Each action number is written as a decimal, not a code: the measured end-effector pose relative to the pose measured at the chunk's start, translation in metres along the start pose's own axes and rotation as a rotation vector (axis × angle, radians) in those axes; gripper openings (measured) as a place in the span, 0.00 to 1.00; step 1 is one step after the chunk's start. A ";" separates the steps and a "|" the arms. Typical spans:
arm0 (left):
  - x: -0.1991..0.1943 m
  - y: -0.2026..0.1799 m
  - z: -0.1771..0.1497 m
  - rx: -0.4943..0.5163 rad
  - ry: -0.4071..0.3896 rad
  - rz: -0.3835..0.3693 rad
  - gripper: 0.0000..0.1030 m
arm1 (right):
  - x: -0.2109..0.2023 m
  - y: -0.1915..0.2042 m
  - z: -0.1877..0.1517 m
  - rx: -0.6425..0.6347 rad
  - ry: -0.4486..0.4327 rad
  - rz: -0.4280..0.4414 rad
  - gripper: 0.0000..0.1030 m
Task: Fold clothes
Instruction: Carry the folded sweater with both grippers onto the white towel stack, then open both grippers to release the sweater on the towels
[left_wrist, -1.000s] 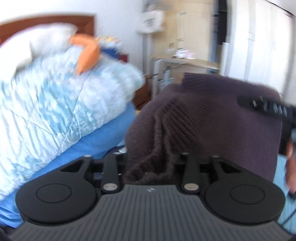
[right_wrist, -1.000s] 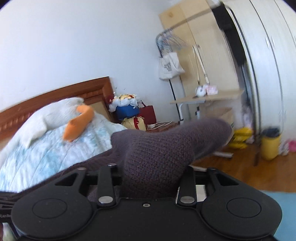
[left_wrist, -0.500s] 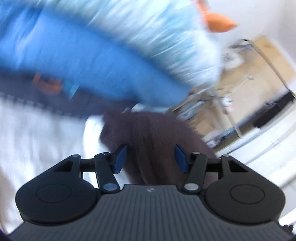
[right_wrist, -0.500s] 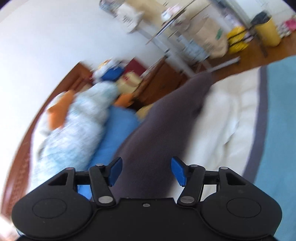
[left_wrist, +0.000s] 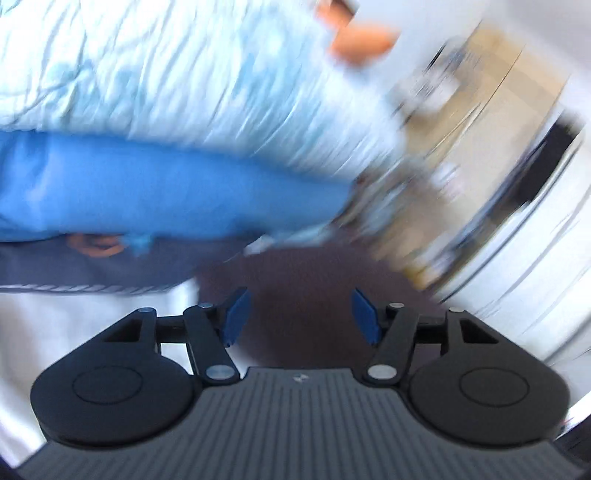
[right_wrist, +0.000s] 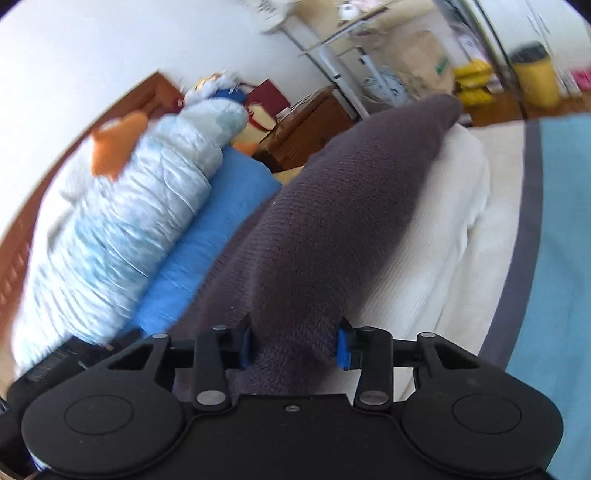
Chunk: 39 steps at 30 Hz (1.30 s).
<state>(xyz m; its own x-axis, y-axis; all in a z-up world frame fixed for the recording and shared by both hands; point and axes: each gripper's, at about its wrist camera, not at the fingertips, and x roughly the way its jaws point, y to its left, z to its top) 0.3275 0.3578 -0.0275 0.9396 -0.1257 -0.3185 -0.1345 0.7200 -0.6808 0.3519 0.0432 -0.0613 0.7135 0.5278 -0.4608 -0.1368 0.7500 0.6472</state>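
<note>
Dark brown knitted sweater (right_wrist: 332, 229): laid on the cream bedspread (right_wrist: 443, 236), centre frame, beside a blue pillow (right_wrist: 207, 236). Right tongs (right_wrist: 293, 345): just closing, blue pads clamped on the knit. Left tongs (left_wrist: 299, 314): jaws held apart over the sweater (left_wrist: 303, 288), nothing gripped.

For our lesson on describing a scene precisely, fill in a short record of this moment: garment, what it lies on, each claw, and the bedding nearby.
garment: dark brown knitted sweater
lies on: cream blanket on the bed
right claw: jaws have just been closing; pads press on a fold of the sweater
left claw: jaws apart, sweater between them, pads not touching it
bedding nearby: rolled pale blue quilt on a blue pillow
picture quality: left view blurred
</note>
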 end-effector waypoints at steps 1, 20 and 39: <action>-0.004 0.002 0.002 -0.030 -0.005 -0.046 0.57 | 0.001 -0.002 -0.001 -0.002 0.004 0.010 0.44; 0.073 -0.007 -0.045 0.133 0.344 0.096 0.59 | 0.032 -0.005 0.084 -0.610 -0.067 -0.309 0.32; 0.017 -0.073 -0.070 0.328 0.380 0.231 0.77 | -0.078 0.019 0.047 -0.699 -0.042 -0.488 0.72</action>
<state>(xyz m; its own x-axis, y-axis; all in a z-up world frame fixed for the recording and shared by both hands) 0.3308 0.2550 -0.0295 0.7092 -0.1326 -0.6924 -0.1616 0.9255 -0.3427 0.3257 -0.0028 0.0156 0.8258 0.0767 -0.5587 -0.1903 0.9705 -0.1480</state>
